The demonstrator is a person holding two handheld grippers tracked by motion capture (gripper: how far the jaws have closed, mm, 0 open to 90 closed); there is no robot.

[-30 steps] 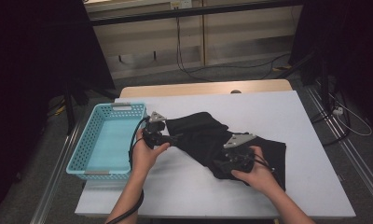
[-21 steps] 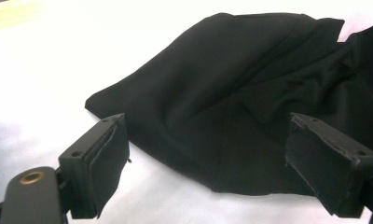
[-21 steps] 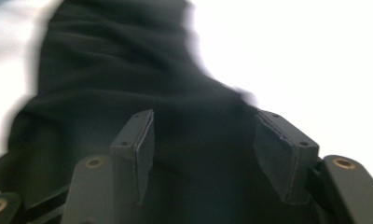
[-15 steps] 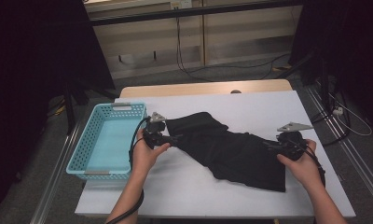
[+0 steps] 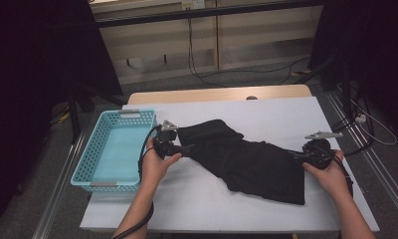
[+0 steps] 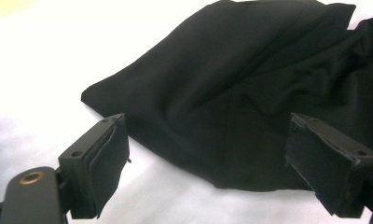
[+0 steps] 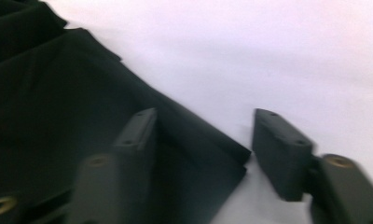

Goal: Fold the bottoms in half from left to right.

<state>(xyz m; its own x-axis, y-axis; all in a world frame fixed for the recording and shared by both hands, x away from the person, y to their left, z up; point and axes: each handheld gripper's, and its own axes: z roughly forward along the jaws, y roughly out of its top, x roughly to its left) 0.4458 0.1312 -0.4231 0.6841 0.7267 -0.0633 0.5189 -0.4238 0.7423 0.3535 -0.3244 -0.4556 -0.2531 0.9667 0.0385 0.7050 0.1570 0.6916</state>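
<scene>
Spreading the black garment (image 5: 247, 159) across the white table (image 5: 286, 114) looks like your step: it lies between both tools. Your left hand-held gripper (image 6: 212, 172) gapes wide at its hem; your right hand-held gripper (image 7: 203, 154) straddles the corner, open. Next, close on both.

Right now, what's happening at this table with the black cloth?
A person is working a black garment on a white table with a hand-held gripper in each hand. The left gripper sits at the cloth's near-left edge with its jaws wide open around that edge, not pinching it. The right gripper is at the far-right corner of the garment, also open, one jaw over the cloth and one beside it. A light blue basket stands at the table's left with nothing in it.
</scene>
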